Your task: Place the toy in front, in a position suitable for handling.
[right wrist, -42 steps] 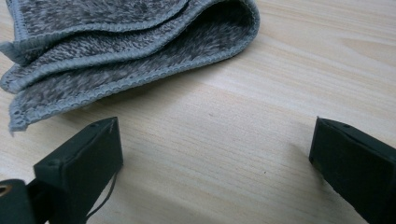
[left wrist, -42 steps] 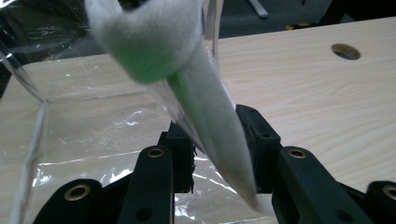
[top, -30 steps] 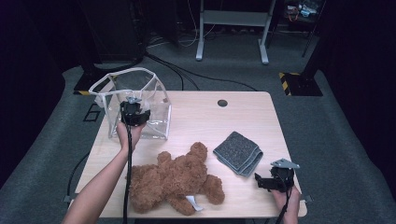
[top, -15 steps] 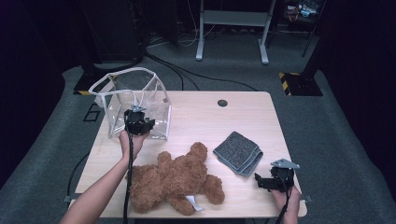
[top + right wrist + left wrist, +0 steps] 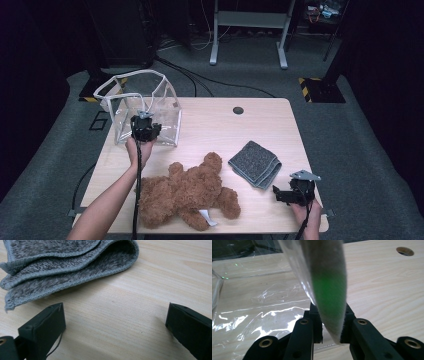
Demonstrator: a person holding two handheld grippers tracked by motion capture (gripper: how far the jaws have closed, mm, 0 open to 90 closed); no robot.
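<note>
A clear plastic bag (image 5: 135, 107) with a white trimmed rim stands open at the table's far left. My left gripper (image 5: 145, 129) is shut on the bag's near rim; in the left gripper view the white trim (image 5: 329, 290) is pinched between the black jaws, midpoint (image 5: 331, 326). A brown teddy bear (image 5: 187, 192) lies at the front middle of the table. A folded grey cloth (image 5: 255, 164) lies to its right, and its edge (image 5: 62, 267) fills the upper left of the right gripper view. My right gripper (image 5: 290, 194) rests open near the front right corner, its midpoint (image 5: 115, 322) over bare wood.
The light wooden table (image 5: 220, 130) has a round cable hole (image 5: 238, 110) near its far edge. Cables trail from both grippers off the front edge. Dark floor, a black cabinet and a grey frame stand beyond the table.
My left gripper has dropped toward me with the bag's rim, from above the bag's opening to its near edge. The right gripper has stayed still.
</note>
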